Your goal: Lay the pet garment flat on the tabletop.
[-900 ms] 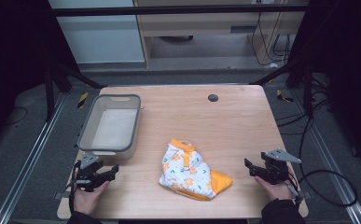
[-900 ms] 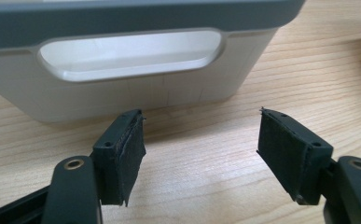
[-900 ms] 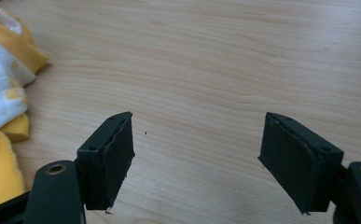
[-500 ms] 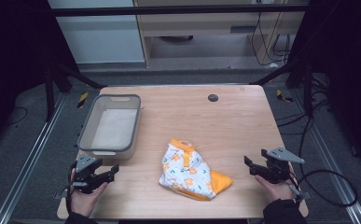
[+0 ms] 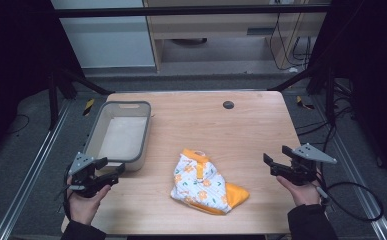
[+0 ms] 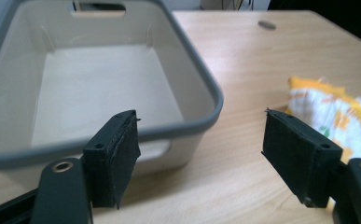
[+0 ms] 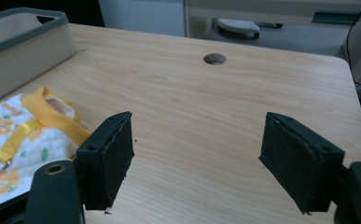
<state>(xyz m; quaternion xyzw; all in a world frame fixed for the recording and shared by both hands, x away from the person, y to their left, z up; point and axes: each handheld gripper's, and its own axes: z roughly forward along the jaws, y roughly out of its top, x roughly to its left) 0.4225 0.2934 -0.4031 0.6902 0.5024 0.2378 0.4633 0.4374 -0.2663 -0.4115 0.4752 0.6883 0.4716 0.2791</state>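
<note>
A folded white garment with orange flowers and orange trim (image 5: 202, 181) lies on the wooden table (image 5: 211, 120) near its front middle. An empty grey bin (image 5: 118, 135) stands at the table's left side. My left gripper (image 5: 115, 171) is held open at the front left corner, just in front of the bin (image 6: 99, 84), nothing between its jaws. The garment (image 6: 336, 112) lies off to its right. My right gripper (image 5: 270, 165) is open at the front right edge, apart from the garment (image 7: 24, 135), and holds nothing.
A round cable hole (image 5: 228, 104) sits near the table's far edge. Metal frame rails run along both sides of the table, and cables lie on the floor at the right (image 5: 351, 200). A cabinet and dark posts stand beyond the far edge.
The left hand and its gripper have shifted slightly at the front left corner. The right gripper and the garment have stayed in place.
</note>
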